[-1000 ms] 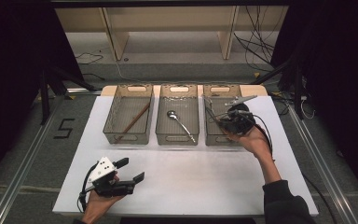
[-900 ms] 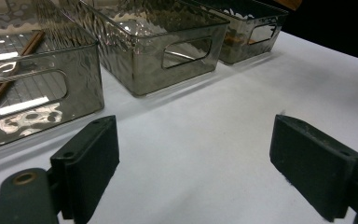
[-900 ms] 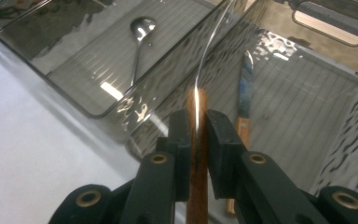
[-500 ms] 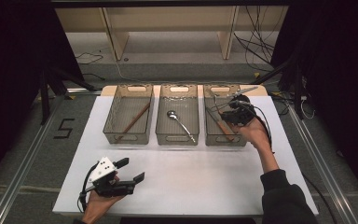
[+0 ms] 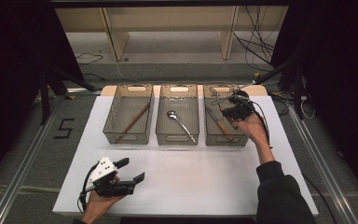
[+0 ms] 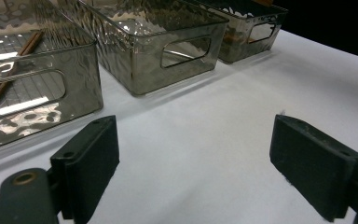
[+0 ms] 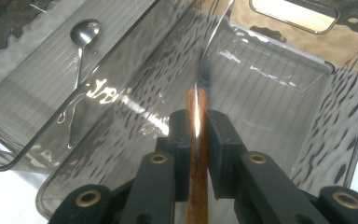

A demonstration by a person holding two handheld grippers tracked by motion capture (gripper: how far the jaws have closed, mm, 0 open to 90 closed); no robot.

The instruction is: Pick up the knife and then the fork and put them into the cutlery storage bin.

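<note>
A white table (image 5: 191, 177) carries three clear smoky bins in a row: the left bin (image 5: 128, 120) holds a wooden stick (image 5: 133, 122), the middle bin (image 5: 178, 120) a metal spoon (image 5: 179, 123), and the right bin (image 5: 221, 122) a second wooden-handled utensil (image 5: 219, 123). The right hand-held gripper (image 7: 198, 135) hangs over the right bin with its jaws clamped on a wooden-handled knife (image 7: 198, 154), whose dark blade points down toward the bin's floor. The left hand-held gripper (image 5: 128, 170) sits low over the table's near edge, jaws wide apart with nothing between them.
</note>
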